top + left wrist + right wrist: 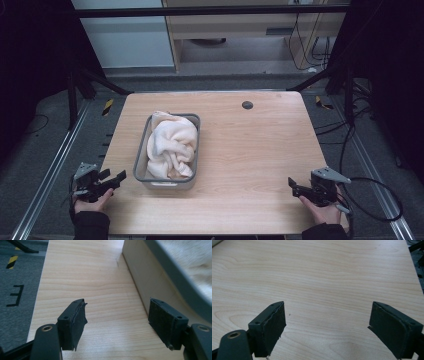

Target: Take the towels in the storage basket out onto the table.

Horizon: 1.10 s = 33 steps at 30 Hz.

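A grey bin (141, 159) stands left of the table's middle, with a crumpled cream towel (171, 145) heaped inside it. My left gripper (112, 178) hovers at the table's front left edge, just left of the bin, jaws apart and nothing between them. In the left gripper view the gripper (117, 323) looks along bare wood, with the bin's wall (147, 277) and the towel (192, 257) at the right. My right gripper (294, 187) sits near the front right corner, far from the bin. Its jaws (328, 328) stand wide over bare wood, holding nothing.
The wooden table (250, 150) has a small dark round cap (247, 105) near its far edge. Metal frame rails and grey floor flank both sides. Cables (370, 200) trail on the floor at the right.
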### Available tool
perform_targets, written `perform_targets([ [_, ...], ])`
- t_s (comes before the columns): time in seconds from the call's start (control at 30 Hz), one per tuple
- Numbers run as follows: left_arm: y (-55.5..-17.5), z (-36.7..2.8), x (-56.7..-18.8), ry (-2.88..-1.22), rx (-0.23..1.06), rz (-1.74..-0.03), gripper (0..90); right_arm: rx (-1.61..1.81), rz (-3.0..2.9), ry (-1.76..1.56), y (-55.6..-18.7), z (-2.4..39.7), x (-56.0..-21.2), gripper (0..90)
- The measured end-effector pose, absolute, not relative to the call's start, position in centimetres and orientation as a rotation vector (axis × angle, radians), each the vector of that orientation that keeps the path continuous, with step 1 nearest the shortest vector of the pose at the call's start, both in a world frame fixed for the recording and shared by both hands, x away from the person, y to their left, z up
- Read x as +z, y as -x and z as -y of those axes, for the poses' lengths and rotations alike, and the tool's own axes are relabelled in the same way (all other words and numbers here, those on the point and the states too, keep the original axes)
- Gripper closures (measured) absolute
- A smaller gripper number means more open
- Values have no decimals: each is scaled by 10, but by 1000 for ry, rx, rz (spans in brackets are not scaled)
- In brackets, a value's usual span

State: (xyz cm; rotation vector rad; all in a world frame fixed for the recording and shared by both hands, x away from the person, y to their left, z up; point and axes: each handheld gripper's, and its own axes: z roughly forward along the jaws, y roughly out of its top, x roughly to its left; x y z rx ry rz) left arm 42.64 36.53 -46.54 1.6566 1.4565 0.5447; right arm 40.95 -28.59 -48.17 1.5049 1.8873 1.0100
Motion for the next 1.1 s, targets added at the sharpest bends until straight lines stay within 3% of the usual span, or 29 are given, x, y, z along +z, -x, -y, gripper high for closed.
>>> perform_targets([
  [1.1,-422,-344,-394,-1666,540,-1287,292,985,-1915,-1449,-406,278,-484,136],
])
